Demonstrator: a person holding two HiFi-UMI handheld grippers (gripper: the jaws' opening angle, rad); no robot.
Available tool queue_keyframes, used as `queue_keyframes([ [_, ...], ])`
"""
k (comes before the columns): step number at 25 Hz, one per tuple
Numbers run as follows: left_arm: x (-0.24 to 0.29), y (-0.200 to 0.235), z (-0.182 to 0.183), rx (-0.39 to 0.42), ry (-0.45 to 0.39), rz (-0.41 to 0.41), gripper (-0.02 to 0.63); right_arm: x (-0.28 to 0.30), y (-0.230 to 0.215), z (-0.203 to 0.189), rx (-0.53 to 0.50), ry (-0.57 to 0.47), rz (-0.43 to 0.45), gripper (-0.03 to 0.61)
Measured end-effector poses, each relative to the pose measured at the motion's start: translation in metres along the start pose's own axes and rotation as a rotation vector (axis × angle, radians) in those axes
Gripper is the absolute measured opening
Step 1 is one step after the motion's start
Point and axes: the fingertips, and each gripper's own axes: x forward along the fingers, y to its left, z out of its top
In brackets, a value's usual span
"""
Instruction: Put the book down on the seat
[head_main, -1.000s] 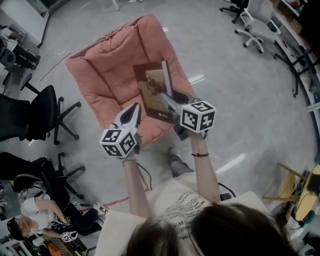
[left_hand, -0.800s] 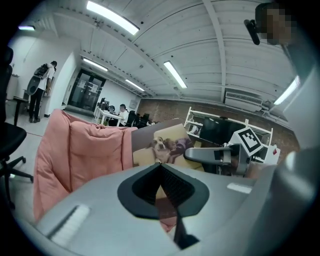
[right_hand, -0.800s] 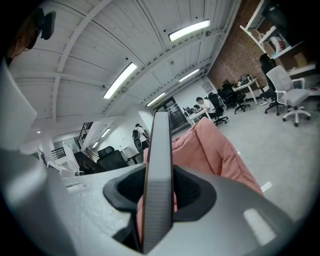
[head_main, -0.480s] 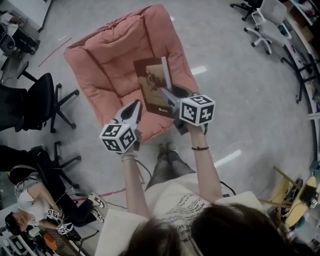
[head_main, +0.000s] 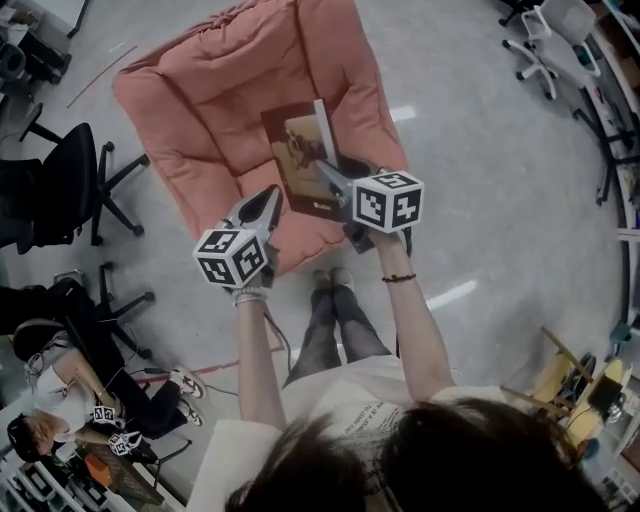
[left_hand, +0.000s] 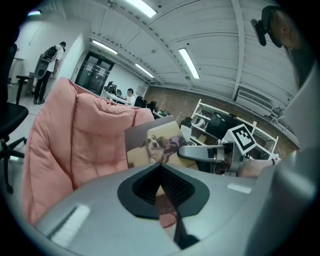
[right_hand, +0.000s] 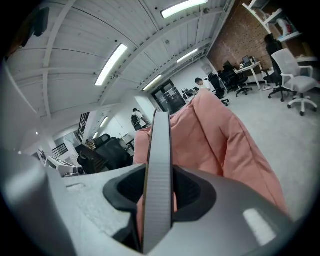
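A brown-covered book (head_main: 300, 155) with a dog picture stands on edge over the front of the pink cushioned seat (head_main: 215, 85). My right gripper (head_main: 326, 172) is shut on its near edge. In the right gripper view the book (right_hand: 159, 150) runs edge-on between the jaws, with the pink seat (right_hand: 225, 145) behind. My left gripper (head_main: 266, 205) hangs to the left of the book, above the seat's front edge, shut and holding nothing. The left gripper view shows the book's cover (left_hand: 155, 145), the right gripper (left_hand: 200, 152) and the seat's back (left_hand: 85, 140).
Black office chairs (head_main: 60, 190) stand left of the seat, and a person sits on the floor (head_main: 60, 410) at the lower left. White office chairs (head_main: 550, 40) are at the far right. The holder's feet (head_main: 330, 280) are just before the seat. A wooden stool (head_main: 570, 370) stands at the right.
The holder's legs have come forward to the seat's front. Both grippers and the book have moved slightly further over the cushion. The grip on the book is unchanged.
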Motion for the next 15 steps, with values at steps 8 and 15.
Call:
queue_keyframes([
  [8, 0.032, 0.034, -0.049, -0.032, 0.085, -0.006, 0.0, 0.05, -0.033, -0.034, -0.004, 0.082, 0.002, 0.152],
  [15, 0.064, 0.067, -0.075, -0.066, 0.119, -0.007, 0.0, 0.091, -0.061, -0.055, -0.012, 0.134, 0.019, 0.152],
])
